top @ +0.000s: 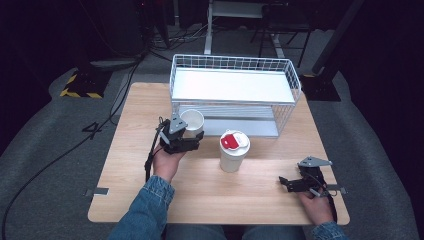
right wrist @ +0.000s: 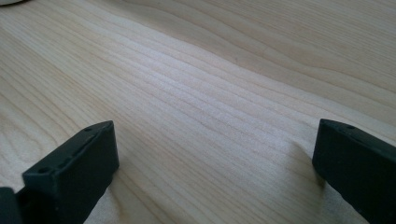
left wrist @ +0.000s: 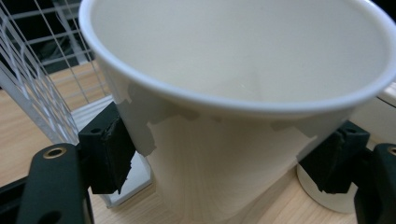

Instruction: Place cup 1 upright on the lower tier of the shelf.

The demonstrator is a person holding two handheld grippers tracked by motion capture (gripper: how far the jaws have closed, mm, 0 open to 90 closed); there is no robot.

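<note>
The high view looks forward and down from above the person's side, taking in the whole wooden table [top: 150, 200] and the wire rack [top: 235, 95] at its far edge. The left gripper view sits very close behind an open paper cup [left wrist: 233, 93], facing the rack [left wrist: 32, 84]; both appear in the high view too [top: 193, 121]. The right gripper view looks low along bare tabletop [right wrist: 210, 84], near the surface.

Dark lab: floor cables [top: 125, 85], hazard-striped base [top: 80, 90]

Left tool [top: 192, 134] clamped tight, right tool [right wrist: 215, 158] wide apart (resting low).
</note>
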